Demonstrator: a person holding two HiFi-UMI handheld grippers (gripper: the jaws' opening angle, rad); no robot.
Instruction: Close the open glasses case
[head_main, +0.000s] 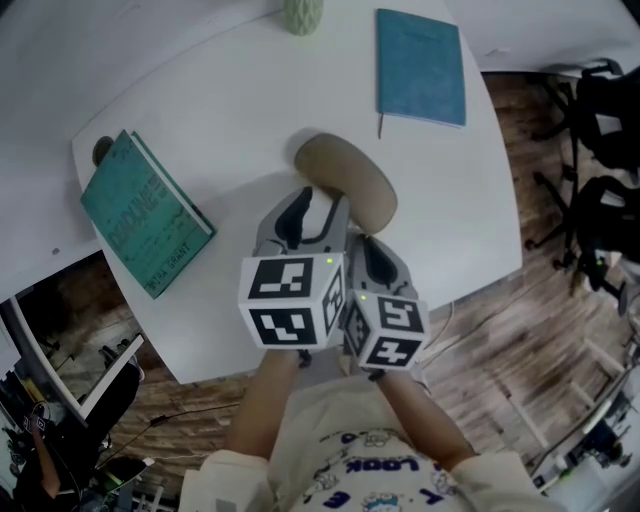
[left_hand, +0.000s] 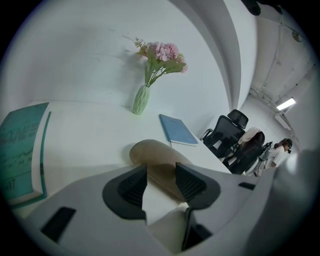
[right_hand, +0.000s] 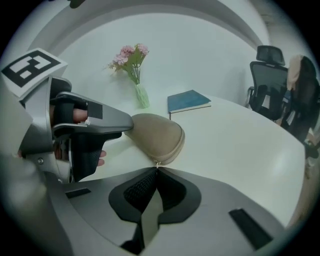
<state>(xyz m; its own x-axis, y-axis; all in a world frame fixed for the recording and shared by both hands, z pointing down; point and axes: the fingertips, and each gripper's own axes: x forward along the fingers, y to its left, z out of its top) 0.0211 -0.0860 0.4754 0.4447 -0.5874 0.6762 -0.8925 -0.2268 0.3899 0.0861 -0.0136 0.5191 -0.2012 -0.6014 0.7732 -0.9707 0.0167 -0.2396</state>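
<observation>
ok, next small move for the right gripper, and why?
Probably draw the zipper pull along the glasses case rim with the right gripper: its jaws look pinched on the pull, and the left gripper clamps the case steady.

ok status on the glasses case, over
left gripper clamped on case. right gripper shut on zip pull. lid looks down, nothing in the way.

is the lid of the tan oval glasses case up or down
Down. The tan oval glasses case shows lid meeting base along a thin seam; whether it is zipped fully, cannot tell.
</observation>
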